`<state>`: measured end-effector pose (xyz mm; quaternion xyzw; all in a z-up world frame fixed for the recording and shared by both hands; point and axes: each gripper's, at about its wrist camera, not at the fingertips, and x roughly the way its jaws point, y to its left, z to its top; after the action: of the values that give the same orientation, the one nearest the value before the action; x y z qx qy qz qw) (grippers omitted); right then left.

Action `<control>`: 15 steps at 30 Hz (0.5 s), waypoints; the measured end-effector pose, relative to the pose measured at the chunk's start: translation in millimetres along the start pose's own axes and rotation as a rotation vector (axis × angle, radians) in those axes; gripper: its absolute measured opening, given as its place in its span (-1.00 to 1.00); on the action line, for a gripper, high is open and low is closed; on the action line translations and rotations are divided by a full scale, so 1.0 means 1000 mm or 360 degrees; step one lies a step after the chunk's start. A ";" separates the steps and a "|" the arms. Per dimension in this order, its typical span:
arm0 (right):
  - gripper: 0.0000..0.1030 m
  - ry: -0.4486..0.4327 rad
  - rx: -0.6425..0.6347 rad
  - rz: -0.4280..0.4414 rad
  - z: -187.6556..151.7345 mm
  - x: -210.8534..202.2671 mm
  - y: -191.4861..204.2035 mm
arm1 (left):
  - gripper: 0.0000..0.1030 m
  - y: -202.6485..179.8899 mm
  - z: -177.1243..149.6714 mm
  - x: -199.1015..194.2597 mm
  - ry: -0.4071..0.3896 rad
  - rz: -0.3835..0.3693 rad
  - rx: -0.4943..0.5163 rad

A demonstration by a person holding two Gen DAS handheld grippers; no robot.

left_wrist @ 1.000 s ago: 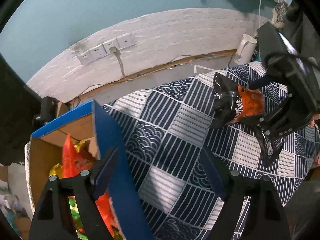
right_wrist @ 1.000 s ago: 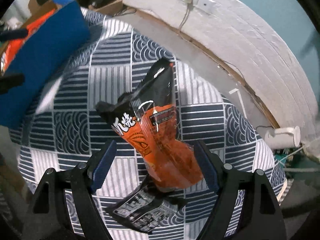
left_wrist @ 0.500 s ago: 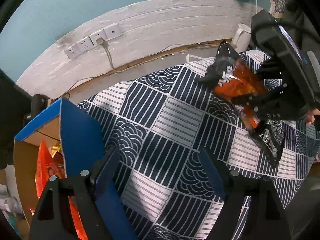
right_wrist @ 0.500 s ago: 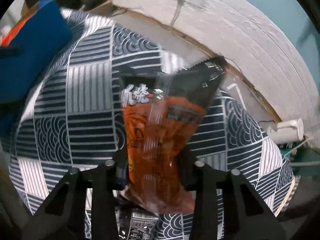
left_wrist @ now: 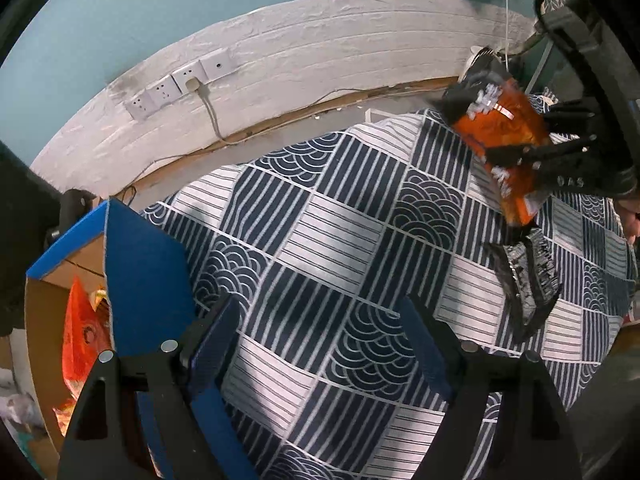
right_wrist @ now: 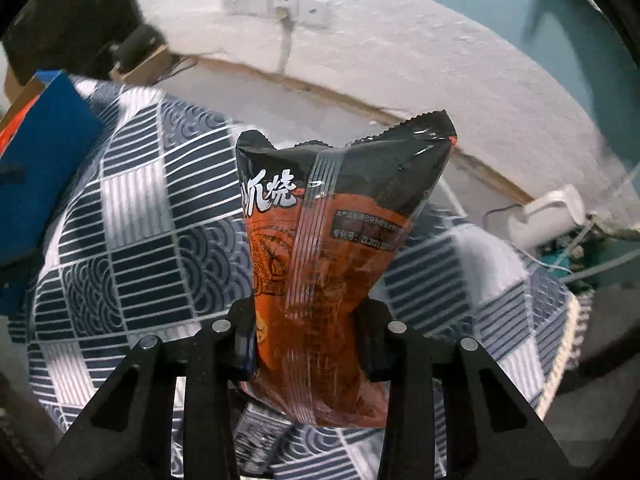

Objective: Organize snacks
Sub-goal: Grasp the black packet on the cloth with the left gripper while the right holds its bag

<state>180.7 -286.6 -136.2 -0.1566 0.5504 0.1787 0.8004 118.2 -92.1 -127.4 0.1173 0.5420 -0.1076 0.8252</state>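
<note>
Orange-and-black snack bag (right_wrist: 320,256), a second ago lying on the patterned tablecloth (left_wrist: 320,240), now hangs clamped in the right gripper (right_wrist: 308,344), box-bound; the left gripper (left_wrist: 320,344) gapes empty.

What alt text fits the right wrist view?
The right gripper is shut on an orange and black snack bag, held above a blue patterned cloth. A blue box flap shows at left.

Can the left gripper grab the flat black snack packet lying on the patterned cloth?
Probably yes. The left gripper is open and empty, and the flat black snack packet lies uncovered on the blue-and-white patterned cloth. The right gripper holds its orange-and-black snack bag above it.
</note>
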 end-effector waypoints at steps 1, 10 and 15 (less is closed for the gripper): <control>-0.32 -0.0017 0.0019 -0.0020 -0.002 -0.005 -0.003 | 0.63 -0.002 -0.001 0.000 0.0003 -0.0008 -0.0007; -0.32 -0.0031 0.0191 -0.0052 -0.025 -0.023 -0.037 | 0.63 -0.051 0.001 0.004 0.0069 -0.0079 0.0030; -0.32 0.0050 0.0226 -0.0053 -0.048 -0.018 -0.049 | 0.63 -0.087 0.003 0.009 0.0098 -0.0095 0.0095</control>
<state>157.6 -353.3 -133.4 -0.1113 0.5714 0.1236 0.8036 97.5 -176.3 -141.1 0.1289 0.5669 -0.1446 0.8006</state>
